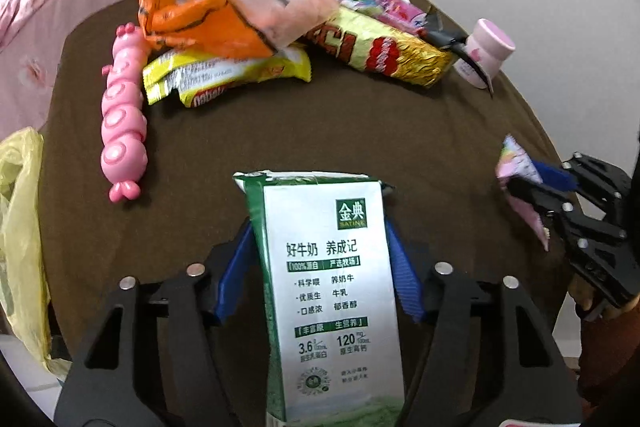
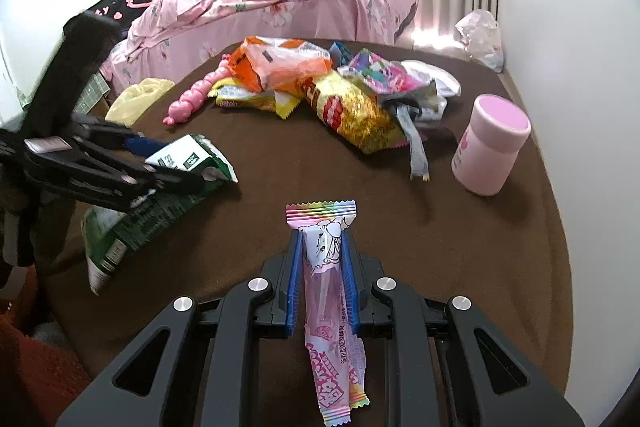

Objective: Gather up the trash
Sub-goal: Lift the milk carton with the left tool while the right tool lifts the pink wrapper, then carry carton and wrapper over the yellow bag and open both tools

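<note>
The left gripper (image 1: 320,247) holds a light, crushable milk carton (image 1: 328,267) by its sides above the surface (image 1: 360,131); the right gripper (image 2: 321,259), narrow, pinches a thin, slippery candy wrapper (image 2: 324,267) mid-length.

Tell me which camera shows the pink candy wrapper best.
The right wrist view. There the pink candy wrapper runs lengthwise between the right gripper pads, its rainbow end and print in plain sight. The left wrist view shows the same wrapper only small and blurred at the right edge, partly hidden by that gripper.
</note>
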`<state>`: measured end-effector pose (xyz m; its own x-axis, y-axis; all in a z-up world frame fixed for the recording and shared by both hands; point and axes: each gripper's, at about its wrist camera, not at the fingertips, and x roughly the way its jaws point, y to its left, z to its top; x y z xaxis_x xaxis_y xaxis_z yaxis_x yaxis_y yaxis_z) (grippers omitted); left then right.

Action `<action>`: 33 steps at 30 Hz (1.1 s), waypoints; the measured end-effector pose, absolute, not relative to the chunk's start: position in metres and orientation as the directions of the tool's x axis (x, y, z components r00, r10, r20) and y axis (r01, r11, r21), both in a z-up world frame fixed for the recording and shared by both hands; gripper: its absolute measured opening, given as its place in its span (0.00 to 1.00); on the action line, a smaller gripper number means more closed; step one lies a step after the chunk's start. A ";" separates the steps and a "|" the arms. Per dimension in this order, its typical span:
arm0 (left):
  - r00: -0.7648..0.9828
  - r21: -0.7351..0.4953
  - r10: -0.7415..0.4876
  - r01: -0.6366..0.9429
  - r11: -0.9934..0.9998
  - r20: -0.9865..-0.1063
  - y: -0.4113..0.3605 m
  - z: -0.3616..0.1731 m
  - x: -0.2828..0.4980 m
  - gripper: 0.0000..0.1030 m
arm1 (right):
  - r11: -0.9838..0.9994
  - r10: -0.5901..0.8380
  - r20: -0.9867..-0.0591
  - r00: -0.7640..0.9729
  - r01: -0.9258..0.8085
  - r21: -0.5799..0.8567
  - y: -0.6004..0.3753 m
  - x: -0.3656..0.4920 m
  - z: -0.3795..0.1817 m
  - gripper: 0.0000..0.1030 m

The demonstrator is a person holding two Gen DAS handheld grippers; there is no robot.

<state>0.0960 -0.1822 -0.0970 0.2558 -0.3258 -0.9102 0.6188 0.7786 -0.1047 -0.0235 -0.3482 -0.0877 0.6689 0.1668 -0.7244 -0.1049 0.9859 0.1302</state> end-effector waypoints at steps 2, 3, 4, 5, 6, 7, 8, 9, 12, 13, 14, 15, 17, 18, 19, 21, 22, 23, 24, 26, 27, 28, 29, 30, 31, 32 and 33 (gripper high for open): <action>0.272 -0.120 -0.353 0.616 0.778 -0.895 -0.177 -0.089 0.094 0.57 | 0.987 0.162 -0.712 0.683 -0.107 0.122 -0.347 -0.024 -0.081 0.18; 0.287 -0.135 -0.378 0.613 0.778 -0.880 -0.174 -0.083 0.092 0.56 | 0.987 0.160 -0.704 0.692 -0.107 0.119 -0.347 -0.024 -0.076 0.18; 0.311 -0.153 -0.411 0.608 0.779 -0.857 -0.168 -0.073 0.089 0.56 | 0.987 0.160 -0.698 0.698 -0.109 0.118 -0.346 -0.024 -0.073 0.18; 0.337 -0.168 -0.442 0.606 0.777 -0.831 -0.162 -0.063 0.086 0.56 | 0.987 0.159 -0.692 0.704 -0.110 0.115 -0.346 -0.024 -0.069 0.18; 0.362 -0.179 -0.469 0.606 0.775 -0.806 -0.157 -0.053 0.083 0.56 | 0.987 0.158 -0.685 0.712 -0.112 0.111 -0.345 -0.024 -0.065 0.18; 0.394 -0.189 -0.497 0.606 0.773 -0.773 -0.149 -0.042 0.078 0.56 | 0.987 0.160 -0.674 0.721 -0.117 0.109 -0.343 -0.024 -0.060 0.18; 0.421 -0.191 -0.514 0.606 0.772 -0.747 -0.143 -0.033 0.074 0.56 | 0.987 0.163 -0.665 0.729 -0.122 0.108 -0.342 -0.023 -0.055 0.18; 0.454 -0.188 -0.528 0.604 0.774 -0.718 -0.136 -0.024 0.069 0.56 | 0.986 0.167 -0.654 0.737 -0.128 0.108 -0.341 -0.022 -0.050 0.18; 0.516 -0.175 -0.533 0.588 0.789 -0.670 -0.123 -0.009 0.066 0.55 | 0.983 0.181 -0.620 0.763 -0.148 0.104 -0.331 -0.017 -0.033 0.18; 0.537 -0.173 -0.530 0.577 0.798 -0.656 -0.118 -0.005 0.066 0.55 | 0.983 0.185 -0.612 0.769 -0.155 0.102 -0.327 -0.015 -0.028 0.18; 0.552 -0.173 -0.528 0.567 0.805 -0.645 -0.113 0.000 0.068 0.55 | 0.981 0.192 -0.601 0.775 -0.165 0.101 -0.323 -0.013 -0.022 0.18; 0.567 -0.173 -0.525 0.558 0.811 -0.634 -0.108 0.003 0.069 0.55 | 0.980 0.199 -0.591 0.782 -0.175 0.099 -0.317 -0.010 -0.016 0.18; 0.623 -0.154 -0.501 0.525 0.837 -0.600 -0.093 0.017 0.072 0.55 | 0.976 0.212 -0.568 0.795 -0.196 0.090 -0.307 -0.005 -0.004 0.18; 0.655 -0.136 -0.480 0.503 0.853 -0.583 -0.084 0.026 0.073 0.55 | 0.974 0.221 -0.552 0.804 -0.211 0.082 -0.300 -0.001 0.003 0.18; 0.703 -0.108 -0.442 0.466 0.878 -0.558 -0.073 0.036 0.075 0.55 | 0.970 0.234 -0.529 0.815 -0.232 0.072 -0.290 0.004 0.013 0.18; 0.796 -0.050 -0.339 0.365 0.930 -0.501 -0.046 0.057 0.079 0.55 | 0.960 0.271 -0.486 0.831 -0.273 0.067 -0.272 0.018 0.031 0.18; 0.824 -0.032 -0.300 0.325 0.945 -0.480 -0.036 0.063 0.081 0.55 | 0.954 0.289 -0.470 0.834 -0.290 0.071 -0.264 0.024 0.039 0.18; 0.856 -0.011 -0.247 0.272 0.962 -0.454 -0.022 0.070 0.082 0.55 | 0.949 0.307 -0.454 0.837 -0.307 0.076 -0.255 0.031 0.046 0.18; 0.876 -0.002 -0.207 0.229 0.973 -0.435 -0.011 0.075 0.083 0.55 | 0.941 0.331 -0.434 0.838 -0.331 0.078 -0.242 0.041 0.055 0.18; 0.901 -0.022 -0.143 0.147 0.989 -0.409 0.017 0.082 0.086 0.55 | 0.930 0.355 -0.412 0.839 -0.362 0.065 -0.222 0.052 0.064 0.18; 0.906 -0.038 -0.124 0.119 0.992 -0.404 0.028 0.083 0.088 0.55 | 0.924 0.367 -0.404 0.838 -0.378 0.056 -0.211 0.058 0.068 0.18; 0.910 -0.058 -0.102 0.085 0.995 -0.401 0.041 0.083 0.090 0.55 | 0.915 0.385 -0.401 0.831 -0.400 0.050 -0.198 0.065 0.071 0.18; 0.913 -0.077 -0.080 0.053 0.996 -0.400 0.053 0.081 0.091 0.55 | 0.906 0.403 -0.402 0.822 -0.419 0.053 -0.189 0.071 0.072 0.18; 0.913 -0.089 -0.067 0.034 0.995 -0.402 0.061 0.079 0.092 0.55 | 0.898 0.420 -0.406 0.812 -0.436 0.057 -0.180 0.077 0.072 0.18; 0.912 -0.103 -0.052 0.011 0.995 -0.407 0.071 0.075 0.095 0.55 | 0.888 0.438 -0.412 0.799 -0.455 0.062 -0.170 0.085 0.071 0.18; 0.910 -0.112 -0.039 -0.008 0.994 -0.412 0.077 0.070 0.097 0.55 | 0.881 0.452 -0.418 0.788 -0.469 0.069 -0.162 0.091 0.069 0.18; 0.909 -0.121 -0.029 -0.023 0.992 -0.415 0.084 0.067 0.099 0.55 | 0.868 0.475 -0.427 0.769 -0.488 0.086 -0.153 0.100 0.065 0.18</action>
<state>0.0992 0.0837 0.0674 0.9092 -0.0289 -0.4154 -0.0235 0.9924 -0.1206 0.0998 -0.1533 0.0654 0.7694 0.4752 -0.4269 -0.4884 0.8683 0.0863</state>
